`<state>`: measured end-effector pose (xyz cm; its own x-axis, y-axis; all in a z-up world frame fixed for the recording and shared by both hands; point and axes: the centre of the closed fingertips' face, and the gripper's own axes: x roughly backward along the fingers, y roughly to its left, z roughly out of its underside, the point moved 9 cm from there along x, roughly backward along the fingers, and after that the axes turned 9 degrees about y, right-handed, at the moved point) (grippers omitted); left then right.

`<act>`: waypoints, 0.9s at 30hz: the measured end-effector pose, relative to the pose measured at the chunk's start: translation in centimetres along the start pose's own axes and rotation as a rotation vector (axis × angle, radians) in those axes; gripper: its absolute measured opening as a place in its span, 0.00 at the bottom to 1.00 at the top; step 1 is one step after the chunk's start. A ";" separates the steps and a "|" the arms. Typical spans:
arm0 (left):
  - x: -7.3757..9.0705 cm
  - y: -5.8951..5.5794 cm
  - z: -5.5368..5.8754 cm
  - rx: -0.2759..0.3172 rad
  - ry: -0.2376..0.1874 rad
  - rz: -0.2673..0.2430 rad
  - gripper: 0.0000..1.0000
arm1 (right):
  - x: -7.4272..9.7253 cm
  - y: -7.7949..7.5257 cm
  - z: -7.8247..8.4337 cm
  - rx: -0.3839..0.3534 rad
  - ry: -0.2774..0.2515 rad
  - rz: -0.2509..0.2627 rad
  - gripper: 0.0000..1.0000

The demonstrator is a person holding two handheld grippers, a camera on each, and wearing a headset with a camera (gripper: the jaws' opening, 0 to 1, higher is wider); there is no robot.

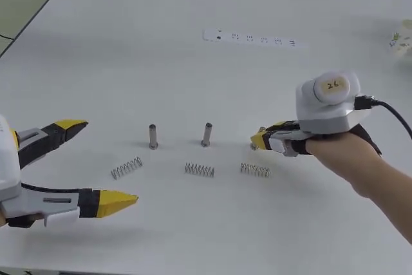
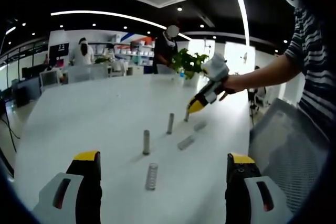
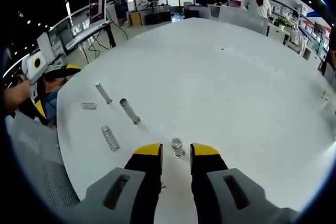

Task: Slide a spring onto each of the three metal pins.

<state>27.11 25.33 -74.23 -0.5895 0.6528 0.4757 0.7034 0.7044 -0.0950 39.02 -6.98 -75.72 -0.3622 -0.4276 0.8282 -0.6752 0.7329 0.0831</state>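
Note:
Three metal pins stand in a row on the white table: the left pin point(image 1: 152, 136), the middle pin point(image 1: 206, 134) and a right pin point(image 3: 177, 147). A spring lies in front of each: left spring point(image 1: 126, 167), middle spring point(image 1: 199, 170), right spring point(image 1: 255, 170). My right gripper point(image 3: 177, 151) has its jaws a narrow gap apart, one on each side of the right pin, with daylight showing on both sides. My left gripper point(image 1: 109, 161) hovers wide open at the near left, holding nothing, just left of the left spring point(image 2: 151, 176).
A white power strip point(image 1: 251, 38) lies flat farther back on the table point(image 1: 193, 82). A cable point(image 1: 393, 114) trails from the right gripper. A grey mesh chair point(image 2: 283, 140) stands at the table's edge. People stand far behind the table.

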 end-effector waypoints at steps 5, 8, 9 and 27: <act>-0.2 -0.2 0.1 0.002 0.000 0.005 0.97 | 0.0 -0.1 0.1 -0.005 -0.002 -0.002 0.22; -0.2 -0.3 0.0 0.003 -0.001 0.004 0.97 | 0.1 0.0 0.1 -0.004 -0.002 -0.004 0.23; -0.2 -0.2 0.0 0.002 -0.002 0.004 0.97 | 0.2 0.0 0.1 -0.005 -0.006 -0.005 0.24; -0.3 0.0 -0.2 0.004 -0.004 0.005 0.98 | 0.9 0.0 0.2 -0.020 -0.015 -0.016 0.26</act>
<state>27.35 25.05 -74.17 -0.5874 0.6579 0.4714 0.7050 0.7019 -0.1012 38.53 -7.46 -75.13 -0.3610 -0.4469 0.8185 -0.6677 0.7366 0.1077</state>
